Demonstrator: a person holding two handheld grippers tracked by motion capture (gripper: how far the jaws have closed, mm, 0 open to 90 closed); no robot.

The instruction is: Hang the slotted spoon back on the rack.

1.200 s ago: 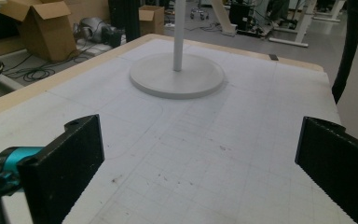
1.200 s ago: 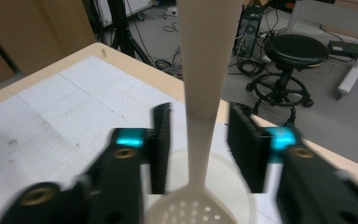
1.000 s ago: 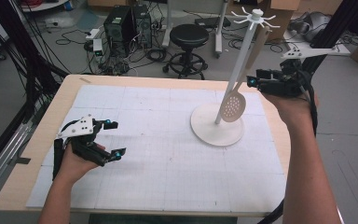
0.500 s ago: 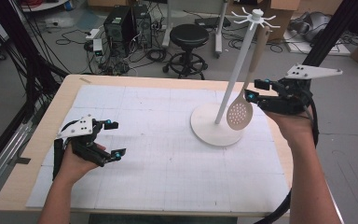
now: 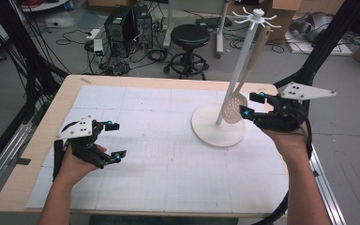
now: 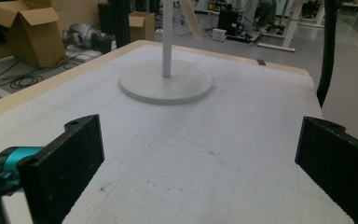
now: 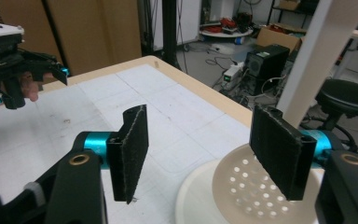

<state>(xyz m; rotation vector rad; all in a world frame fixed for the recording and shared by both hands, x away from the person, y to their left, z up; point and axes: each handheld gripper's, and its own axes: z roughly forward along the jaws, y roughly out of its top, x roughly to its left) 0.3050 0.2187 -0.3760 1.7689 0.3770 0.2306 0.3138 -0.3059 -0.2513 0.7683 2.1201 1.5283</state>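
**Inspector:** Right gripper (image 5: 252,104), please.

**Assistant:** In the high view it sits at the right edge of the table (image 5: 37,140), pointing left at the slotted spoon (image 5: 236,107). Its jaws stand apart and have just been opening. In the right gripper view the perforated bowl of the spoon (image 7: 256,186) lies low between the two black pads (image 7: 133,144), nearer the right-hand one. No pad presses on it, so nothing is gripped.

**Inspector:** Where exactly is the spoon?

**Assistant:** It hangs from the top of the white rack (image 5: 245,61), handle up and slightly tilted, bowl down. The bowl hangs just above the rack's round base (image 5: 211,133), close against the pole. Whether the bowl touches the base cannot be told.

**Inspector:** And the rack?

**Assistant:** Upright on the right half of the white gridded mat (image 5: 150,140), its hooks spread at the top. In the left gripper view the base (image 6: 168,86) and lower pole stand ahead, well apart from that gripper.

**Inspector:** Left gripper (image 5: 114,139)?

**Assistant:** Held at the left near side of the mat, well apart from the rack. Its jaws are wide open with only bare mat between them, as the left gripper view shows (image 6: 196,163). It appears again in the right gripper view (image 7: 28,81), far across the table, holding nothing.
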